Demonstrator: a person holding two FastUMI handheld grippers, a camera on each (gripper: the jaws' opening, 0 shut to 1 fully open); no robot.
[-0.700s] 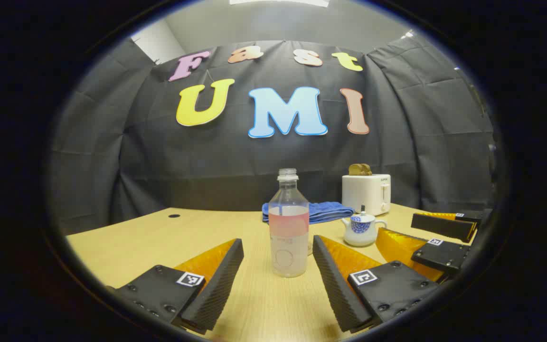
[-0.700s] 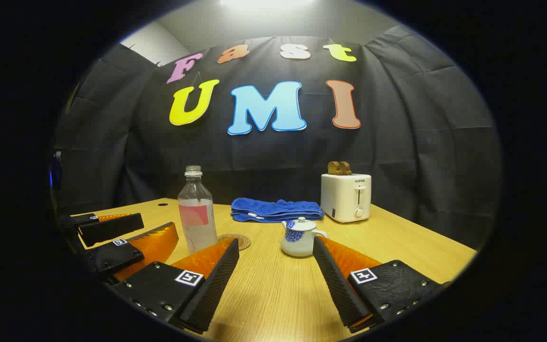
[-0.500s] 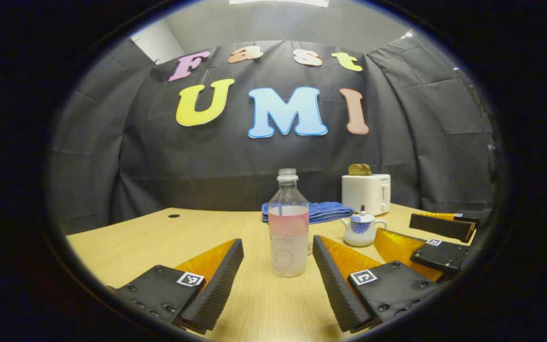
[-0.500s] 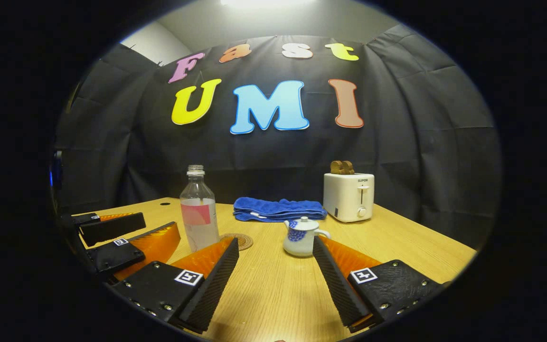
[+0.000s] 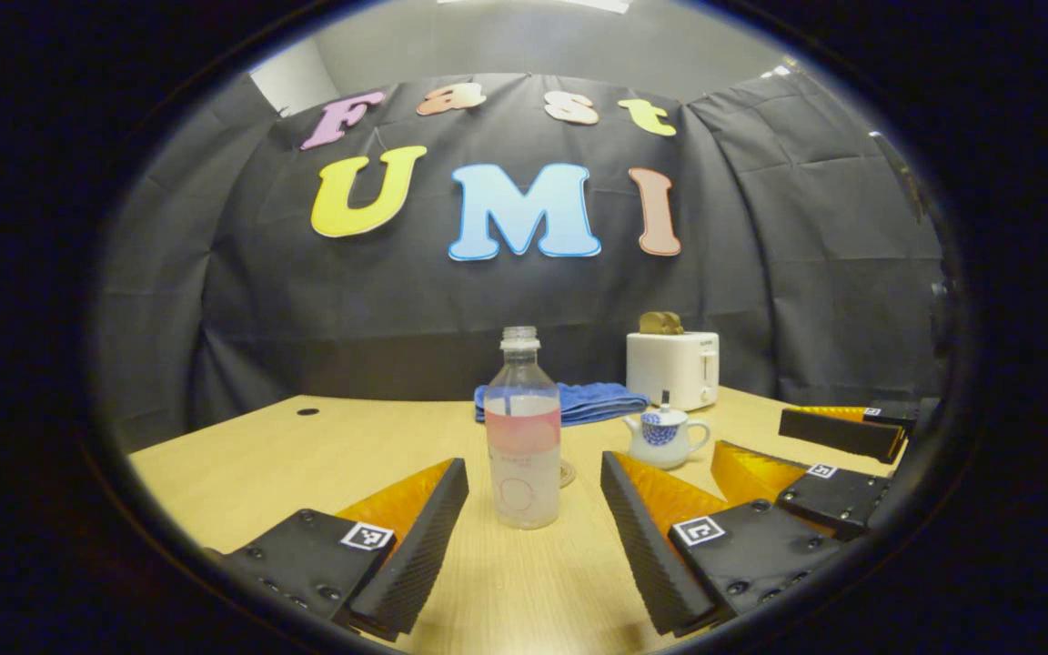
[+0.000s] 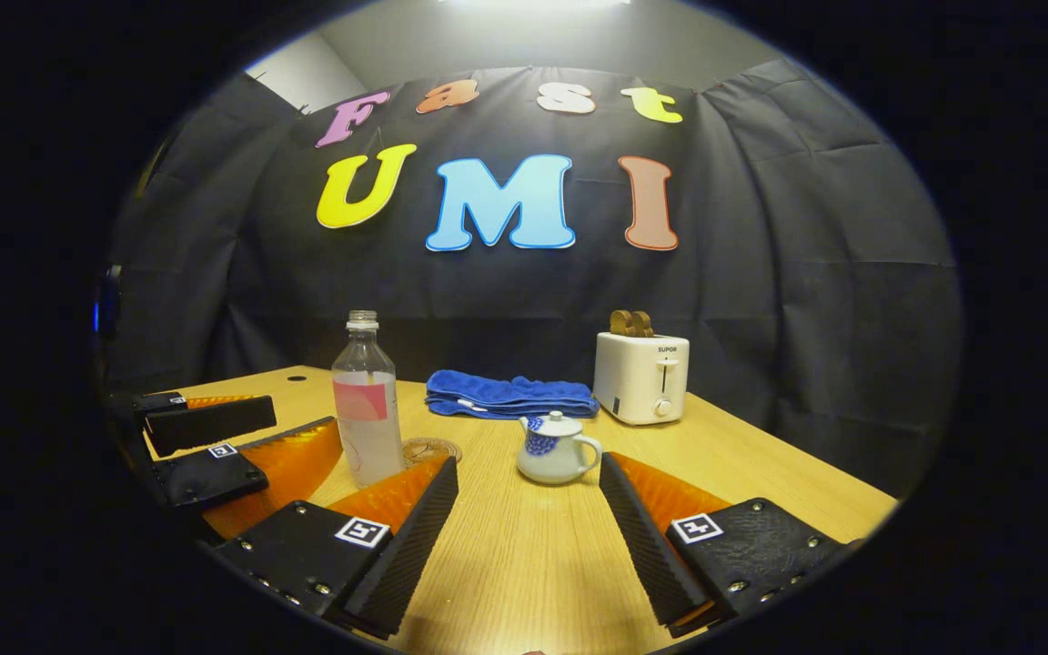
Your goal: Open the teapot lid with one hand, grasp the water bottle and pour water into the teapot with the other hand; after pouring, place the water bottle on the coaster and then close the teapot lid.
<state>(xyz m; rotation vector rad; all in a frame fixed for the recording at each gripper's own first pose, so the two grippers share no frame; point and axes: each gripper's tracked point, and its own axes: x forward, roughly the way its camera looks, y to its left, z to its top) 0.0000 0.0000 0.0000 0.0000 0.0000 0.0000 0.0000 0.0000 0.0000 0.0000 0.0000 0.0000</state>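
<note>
A clear capless water bottle with a pink label stands upright on the wooden table, just beyond the fingertips of my open left gripper and apart from them. The white teapot with a blue pattern has its lid on. It sits just ahead of my open right gripper, slightly left of centre, untouched. A round woven coaster lies behind the bottle. The teapot and right gripper are at the right of the left gripper view; the left gripper is at the left of the right gripper view.
A folded blue towel lies at the back of the table. A white toaster with bread in it stands to the towel's right. The table's right edge runs close behind the toaster.
The bottle and the teapot have slid a little to the left in both views, as both grippers shifted slightly. Both stay open and hold nothing.
</note>
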